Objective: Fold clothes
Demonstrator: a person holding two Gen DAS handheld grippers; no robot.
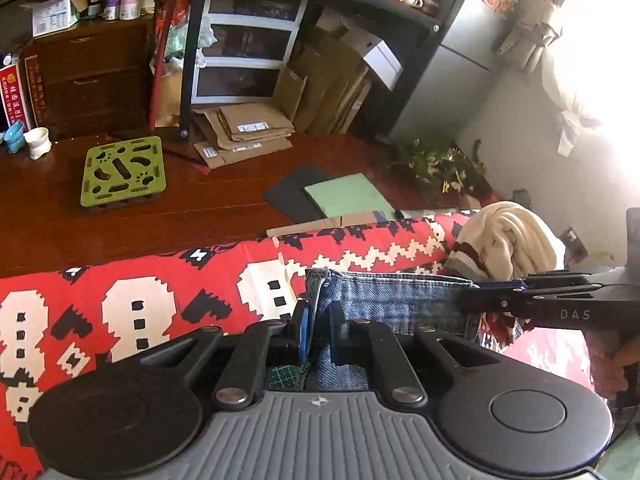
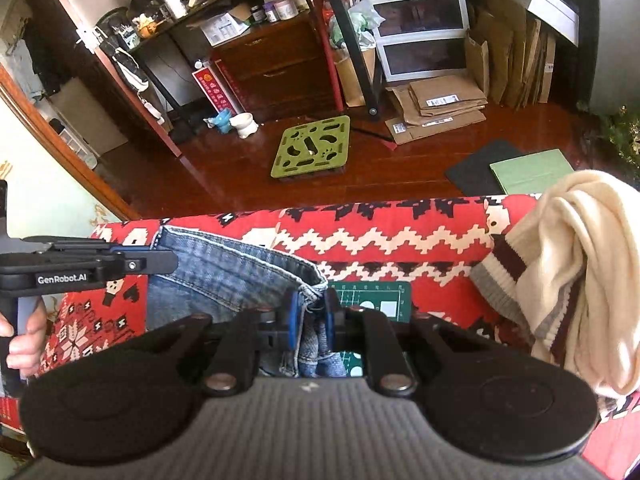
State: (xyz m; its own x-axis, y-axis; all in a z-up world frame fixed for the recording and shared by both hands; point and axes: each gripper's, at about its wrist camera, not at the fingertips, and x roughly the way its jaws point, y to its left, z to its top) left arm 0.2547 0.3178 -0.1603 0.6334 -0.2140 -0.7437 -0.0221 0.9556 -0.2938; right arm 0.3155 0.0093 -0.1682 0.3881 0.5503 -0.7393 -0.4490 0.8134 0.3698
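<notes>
The left gripper (image 1: 319,338) is clamped on one end of a pair of jeans (image 1: 396,300), its blue pads pinching the hemmed denim edge just above the lower middle of the left wrist frame. The right gripper (image 2: 310,322) is likewise closed on the other end of the jeans (image 2: 224,276), with bunched denim squeezed between its pads at the lower middle of the right wrist frame. The denim is stretched between the two grippers, and it hangs over a bench covered with a red patterned cloth (image 1: 152,304).

In the left wrist frame the right gripper (image 1: 480,289) comes in from the right edge, its tip on the far corner of the jeans, and a hand (image 1: 610,364) grips its handle at the lower right. In the right wrist frame the left gripper (image 2: 152,262) enters from the left edge, with a hand (image 2: 24,336) on its handle.

A cream sweater (image 2: 568,272) with dark and grey striped trim lies heaped on the cloth at the right of the frame, apart from the jeans. A green cutting mat (image 2: 372,302) shows just behind the right gripper. On the dark wooden floor (image 2: 248,184) beyond the bench sits a green perforated board (image 2: 312,152), and flattened cardboard boxes (image 2: 440,108) lie at the upper right
</notes>
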